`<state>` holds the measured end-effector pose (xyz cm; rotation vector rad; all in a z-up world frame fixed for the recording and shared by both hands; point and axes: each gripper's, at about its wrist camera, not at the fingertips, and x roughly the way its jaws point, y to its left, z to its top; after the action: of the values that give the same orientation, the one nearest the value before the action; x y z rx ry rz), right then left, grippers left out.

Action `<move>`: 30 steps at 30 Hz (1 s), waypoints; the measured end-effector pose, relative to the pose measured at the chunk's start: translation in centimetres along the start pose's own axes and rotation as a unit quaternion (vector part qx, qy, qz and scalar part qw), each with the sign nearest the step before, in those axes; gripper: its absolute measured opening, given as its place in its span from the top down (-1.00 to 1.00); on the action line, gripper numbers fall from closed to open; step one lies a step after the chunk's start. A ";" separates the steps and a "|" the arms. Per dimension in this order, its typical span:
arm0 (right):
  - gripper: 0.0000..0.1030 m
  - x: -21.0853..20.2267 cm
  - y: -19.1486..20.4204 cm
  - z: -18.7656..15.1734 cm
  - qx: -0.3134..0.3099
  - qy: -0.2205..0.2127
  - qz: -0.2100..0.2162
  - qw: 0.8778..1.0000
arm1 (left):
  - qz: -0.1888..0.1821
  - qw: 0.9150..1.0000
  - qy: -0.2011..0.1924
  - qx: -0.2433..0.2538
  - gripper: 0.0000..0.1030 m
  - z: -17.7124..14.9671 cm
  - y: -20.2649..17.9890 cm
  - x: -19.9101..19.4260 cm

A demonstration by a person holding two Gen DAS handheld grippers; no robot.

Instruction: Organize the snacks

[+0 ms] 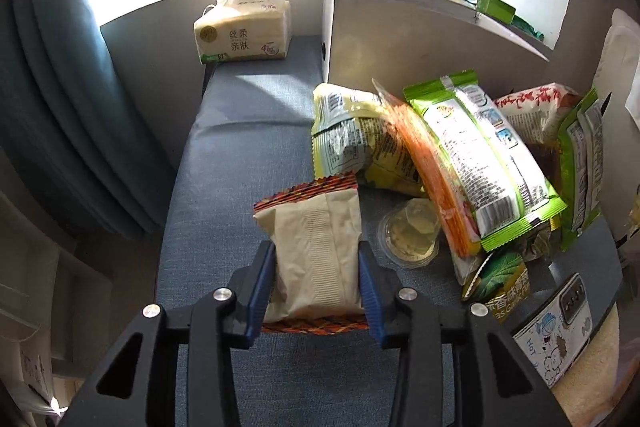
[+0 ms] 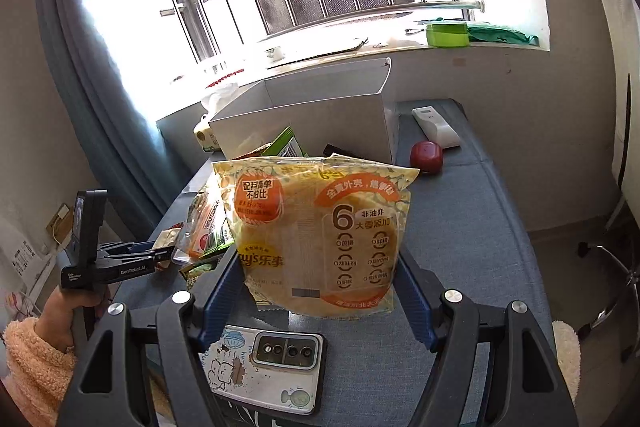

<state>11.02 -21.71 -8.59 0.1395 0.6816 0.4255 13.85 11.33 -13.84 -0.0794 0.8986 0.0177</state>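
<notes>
Left wrist: left tongs [image 1: 318, 279] angled down, pinching beige packet [image 1: 316, 247] | right tongs [image 2: 320, 291] gripping yellow bag [image 2: 320, 235]

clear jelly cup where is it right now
In the left wrist view the clear jelly cup sits on the blue cushion, just right of the beige snack packet in the left claw and against the leaning orange packet.

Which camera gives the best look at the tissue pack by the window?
The left wrist view: the tissue pack stands fully visible beside the white box. In the right wrist view only a corner of it peeks out behind that box.
</notes>
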 end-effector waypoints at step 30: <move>-1.00 20.8 -4.9 22.5 0.027 0.068 -0.007 0.997 | -0.006 0.996 -0.068 0.060 -1.00 25.7 -8.8 8.9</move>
<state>41.41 -17.01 -4.63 0.1590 0.8271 0.4060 39.91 4.33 -4.36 0.0283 0.7612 -0.0418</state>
